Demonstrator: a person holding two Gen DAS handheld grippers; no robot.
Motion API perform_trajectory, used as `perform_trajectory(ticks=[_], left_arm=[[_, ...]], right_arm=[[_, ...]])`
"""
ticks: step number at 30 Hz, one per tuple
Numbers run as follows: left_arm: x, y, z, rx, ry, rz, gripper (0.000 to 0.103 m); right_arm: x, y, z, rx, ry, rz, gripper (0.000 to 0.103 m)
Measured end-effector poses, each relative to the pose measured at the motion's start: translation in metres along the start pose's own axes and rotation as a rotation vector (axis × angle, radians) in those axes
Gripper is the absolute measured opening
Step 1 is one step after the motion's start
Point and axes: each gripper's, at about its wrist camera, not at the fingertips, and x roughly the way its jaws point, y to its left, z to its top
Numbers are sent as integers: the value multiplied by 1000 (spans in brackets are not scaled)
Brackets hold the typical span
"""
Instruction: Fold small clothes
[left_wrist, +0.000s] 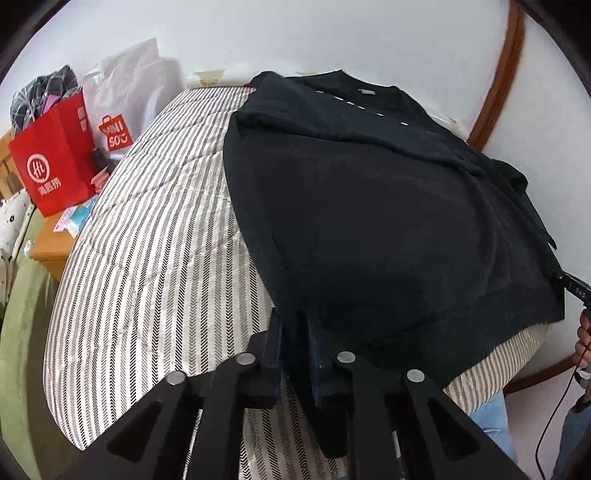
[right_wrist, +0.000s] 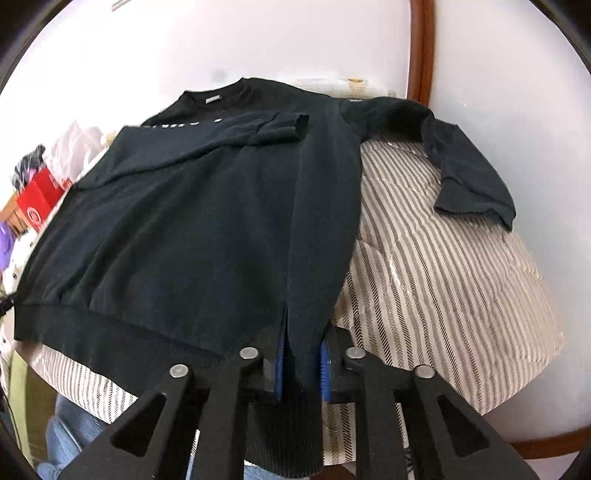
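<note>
Striped bedding (left_wrist: 147, 236) under a white wall fills the left wrist view; beside it stand a red bag (left_wrist: 51, 162) marked "Hi" and a white bag (left_wrist: 122, 99) reading "MINISO". On it lies the black sweatshirt (left_wrist: 369, 206), collar far, hem near, its chest print too broken to read. Left gripper (left_wrist: 294, 350) clamps the hem. Right wrist view: right gripper (right_wrist: 301, 363) pinches the hem's other corner; one sleeve (right_wrist: 461, 162) trails onto the stripes.
</note>
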Motion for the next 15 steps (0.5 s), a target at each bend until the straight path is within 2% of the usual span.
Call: perform_trajectory(ticks=[1, 2, 3, 4, 7, 10, 12, 15], left_arm=[[0, 1, 4, -7, -6, 0, 21], [-2, 3, 7, -9, -19, 0, 24], [-3, 5, 10, -9, -26, 4, 31], [-4, 5, 15, -12, -37, 16, 37], [-2, 7, 31, -18, -54, 37, 39], [3, 8, 50, -36, -75, 38, 39], [9, 10, 64, -49, -85, 49, 39], [20, 11, 85, -59, -102, 80, 47]], right_arm=[[-3, 2, 6, -6, -9, -8, 33], [-7, 2, 9, -8, -26, -11, 38], [-11, 3, 14, -10, -47, -13, 47], [-14, 5, 23, -15, -74, -18, 51], [-14, 16, 58, -44, -127, -9, 53], [2, 27, 95, -42, -146, 26, 53], [26, 31, 123, -40, -135, 39, 53], [65, 31, 163, -19, -92, 39, 53]])
